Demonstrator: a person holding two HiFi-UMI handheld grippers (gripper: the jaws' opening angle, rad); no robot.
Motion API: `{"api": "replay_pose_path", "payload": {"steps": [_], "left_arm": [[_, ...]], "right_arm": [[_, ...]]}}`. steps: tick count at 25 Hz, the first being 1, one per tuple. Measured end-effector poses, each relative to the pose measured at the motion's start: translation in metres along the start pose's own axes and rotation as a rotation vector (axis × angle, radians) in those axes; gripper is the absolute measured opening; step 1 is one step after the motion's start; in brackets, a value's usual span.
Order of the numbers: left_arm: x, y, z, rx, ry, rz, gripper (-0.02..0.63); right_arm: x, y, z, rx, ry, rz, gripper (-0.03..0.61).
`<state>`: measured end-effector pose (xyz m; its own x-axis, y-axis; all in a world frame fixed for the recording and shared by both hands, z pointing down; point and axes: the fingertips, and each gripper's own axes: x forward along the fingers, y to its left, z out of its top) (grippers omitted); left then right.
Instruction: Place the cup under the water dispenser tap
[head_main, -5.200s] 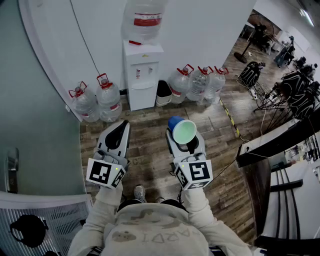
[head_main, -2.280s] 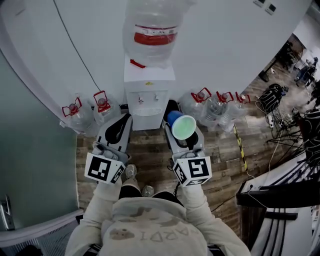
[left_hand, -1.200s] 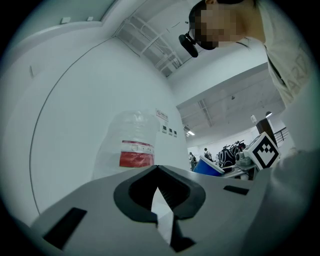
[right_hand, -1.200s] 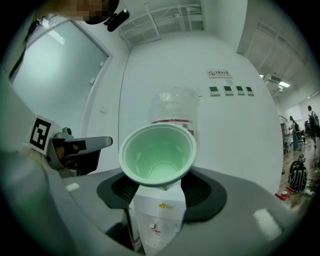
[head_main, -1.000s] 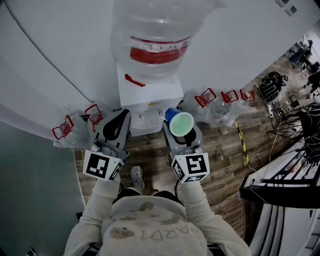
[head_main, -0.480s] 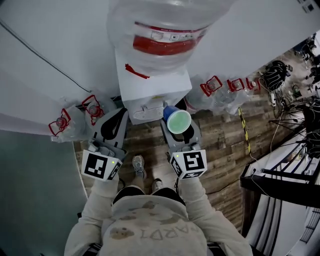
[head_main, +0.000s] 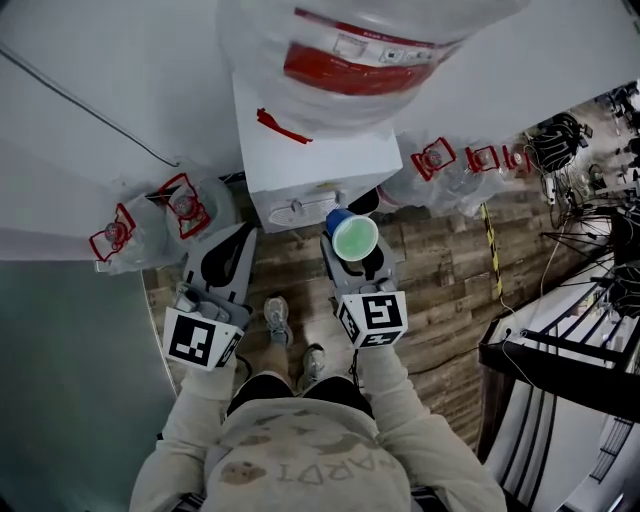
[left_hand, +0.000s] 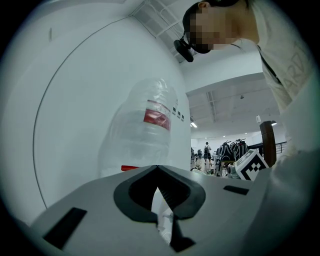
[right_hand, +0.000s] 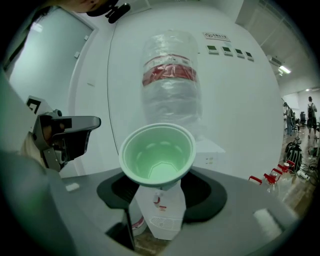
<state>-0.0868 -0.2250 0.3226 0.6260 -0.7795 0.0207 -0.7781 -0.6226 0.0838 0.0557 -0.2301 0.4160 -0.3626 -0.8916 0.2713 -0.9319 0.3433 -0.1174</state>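
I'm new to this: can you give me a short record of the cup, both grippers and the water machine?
cup: green inside, empty, mouth up
right gripper: shut on the cup
left gripper: jaws together, nothing held
water dispenser: white, bottle on top
task state: cup in front of the dispenser, not yet under the tap

Wood floor (head_main: 450, 270) bears the water dispenser (head_main: 310, 165) and several water jugs (head_main: 198, 212).

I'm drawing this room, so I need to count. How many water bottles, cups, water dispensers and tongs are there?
Water bottles: 6
Cup: 1
Water dispenser: 1
Tongs: 2
Total: 10
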Motion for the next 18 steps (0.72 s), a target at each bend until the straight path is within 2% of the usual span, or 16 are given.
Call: {"api": "replay_pose_path", "payload": {"steps": [4, 9, 18], "left_arm": [[-0.004, 0.008, -0.016, -0.035, 0.016, 0.011, 0.006], [-0.004, 0.009, -0.031, -0.01, 0.018, -0.009, 0.006], [-0.006, 0.009, -0.071, -0.038, 0.029, -0.023, 0.006]], "right_arm": [[0.013, 0.001, -0.026, 0.014, 0.033, -0.009, 0.265], [0.025, -0.005, -0.054, 0.028, 0.061, -0.014, 0.265], [0.047, -0.013, -0.11, 0.052, 0.107, -0.016, 0.265]]}}
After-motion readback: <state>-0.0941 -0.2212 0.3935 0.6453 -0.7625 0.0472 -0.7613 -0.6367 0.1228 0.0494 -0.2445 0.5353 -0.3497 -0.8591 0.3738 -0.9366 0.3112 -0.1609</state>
